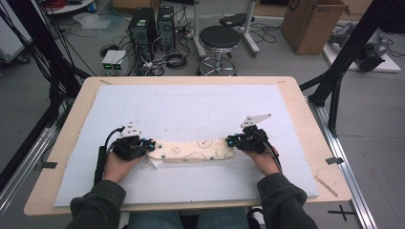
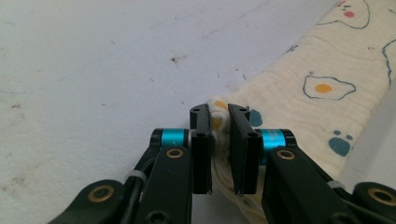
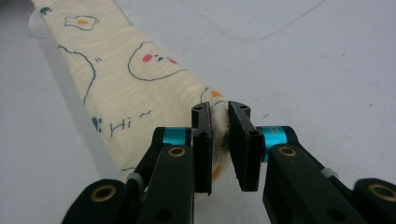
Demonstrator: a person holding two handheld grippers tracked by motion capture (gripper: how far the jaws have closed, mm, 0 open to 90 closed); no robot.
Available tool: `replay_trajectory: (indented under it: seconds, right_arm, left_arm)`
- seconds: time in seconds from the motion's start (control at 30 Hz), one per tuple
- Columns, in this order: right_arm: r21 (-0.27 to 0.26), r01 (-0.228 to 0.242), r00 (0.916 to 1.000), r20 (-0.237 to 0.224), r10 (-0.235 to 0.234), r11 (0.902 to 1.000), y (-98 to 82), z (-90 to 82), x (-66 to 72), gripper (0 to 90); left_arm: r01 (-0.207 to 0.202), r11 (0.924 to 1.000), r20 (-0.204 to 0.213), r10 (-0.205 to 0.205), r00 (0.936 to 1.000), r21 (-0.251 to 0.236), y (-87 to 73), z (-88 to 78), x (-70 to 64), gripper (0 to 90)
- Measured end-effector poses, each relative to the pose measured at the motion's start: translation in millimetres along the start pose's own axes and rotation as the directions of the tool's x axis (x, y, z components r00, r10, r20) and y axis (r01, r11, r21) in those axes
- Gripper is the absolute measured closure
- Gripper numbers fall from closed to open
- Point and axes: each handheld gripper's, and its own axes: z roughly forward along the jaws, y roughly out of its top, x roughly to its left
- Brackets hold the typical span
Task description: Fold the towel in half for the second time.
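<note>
Cream cloth (image 1: pixel 193 150) between hand-held grippers

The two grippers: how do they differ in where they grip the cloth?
The left gripper pinches the cloth at its left end, near fried-egg prints; the right gripper pinches its right end, near a face drawing and "Hi". Both are shut on bunched fabric, on the white mat.

Ahead of the left gripper (image 1: pixel 149 144) and the right gripper (image 1: pixel 231 140) we see bare white mat (image 1: pixel 191 107) to the table's far edge (nothing stands there), while only the folded cloth (image 1: pixel 193 150) lies between them, pinched at both ends.
</note>
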Motion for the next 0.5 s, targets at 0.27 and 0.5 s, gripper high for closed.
replay_trajectory:
  seconds: [0.27, 0.5]
  right_arm:
    - [0.008, 0.005, 1.0000, 0.004, -0.005, 1.0000, 18.2, 5.1, -7.0, 80.1]
    - [0.016, -0.010, 0.9998, 0.017, 0.010, 0.9998, 29.2, 13.0, -17.3, 80.2]
  left_arm:
    - [0.030, 0.9995, -0.029, -0.030, 0.9991, -0.006, 8.9, -0.2, 9.6, 79.8]
    - [0.067, 0.9976, -0.046, -0.068, 0.9966, -0.017, 17.6, 4.6, 21.7, 80.0]
